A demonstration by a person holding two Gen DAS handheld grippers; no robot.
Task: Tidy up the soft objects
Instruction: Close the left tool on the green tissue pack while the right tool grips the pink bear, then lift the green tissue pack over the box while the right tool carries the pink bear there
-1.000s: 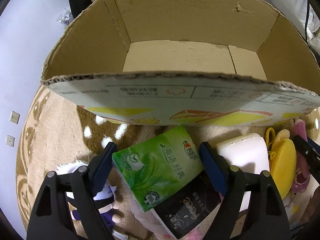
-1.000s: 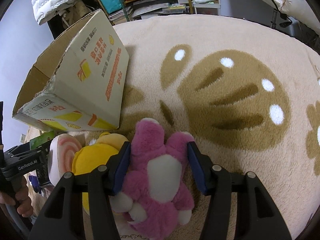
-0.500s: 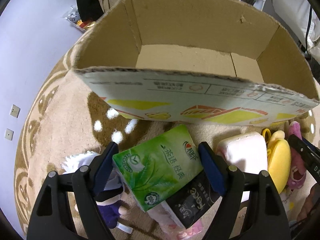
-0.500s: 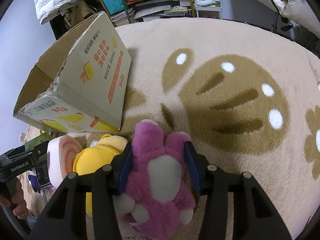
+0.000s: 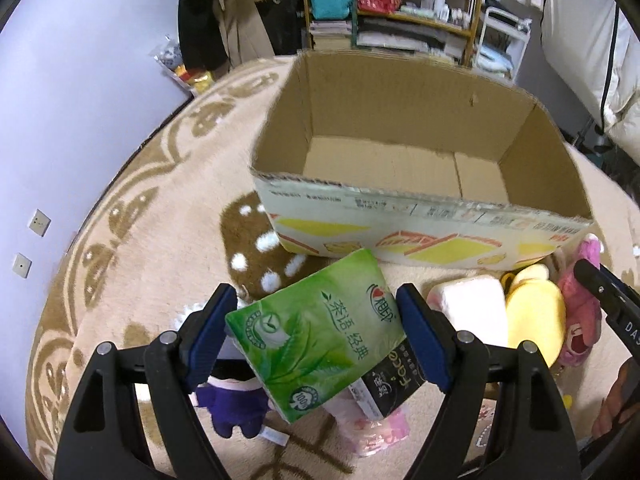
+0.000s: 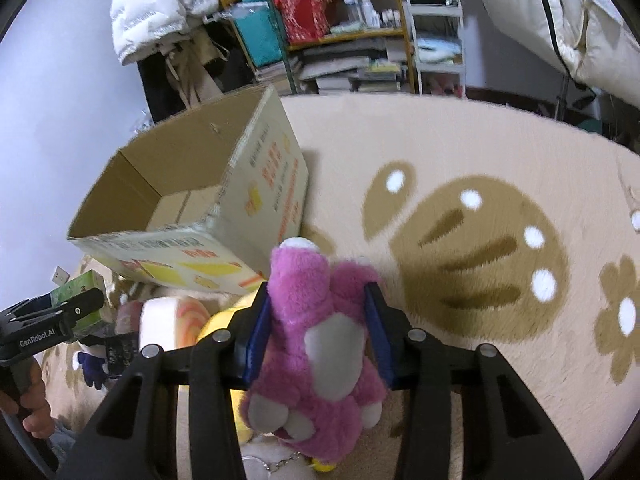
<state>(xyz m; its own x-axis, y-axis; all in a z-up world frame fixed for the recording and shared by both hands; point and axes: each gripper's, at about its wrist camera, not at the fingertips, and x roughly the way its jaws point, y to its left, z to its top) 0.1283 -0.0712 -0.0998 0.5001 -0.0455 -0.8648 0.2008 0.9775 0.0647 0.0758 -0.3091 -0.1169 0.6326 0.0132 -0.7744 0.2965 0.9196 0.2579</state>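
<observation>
Left wrist view:
- One left gripper (image 5: 316,332), its two blue pads set wide and pressed on the two short ends of one green tissue pack (image 5: 320,336); the pack is tilted and held above the rug.
- One open cardboard box (image 5: 420,208) stands on the beige rug (image 5: 132,248) just beyond the pack; nothing shows inside it.
- Below the pack lie one black packet (image 5: 390,380) and one pink wrapped pack (image 5: 372,428), partly covered.
- One purple doll (image 5: 232,404) lies under the left finger, mostly hidden.
- To the right, in a row: one white roll-shaped plush (image 5: 468,308), one yellow plush (image 5: 534,312), one pink plush bear (image 5: 580,320).
- The black tip of the other gripper enters at the right edge, against the bear.
- Two wall sockets (image 5: 38,222) show on the lilac wall.

Right wrist view:
- One right gripper (image 6: 320,328), jaws closing, with the pink plush bear (image 6: 320,332) between them; both blue pads press into its body and the fur bulges around them.
- The bear hangs head down, feet towards the box, apparently lifted off the rug, though motion blur makes that hard to confirm.
- The one cardboard box (image 6: 264,208) stands just behind the bear, open side up.
- The yellow plush (image 6: 224,320) and the white roll-shaped plush (image 6: 168,320) lie left of the bear.
- At the left edge, the left gripper (image 6: 52,316) holds the green tissue pack (image 6: 78,288); one hand (image 6: 30,404) grips its handle.
- One shelf unit (image 6: 340,28) of books and bins stands at the back.
</observation>
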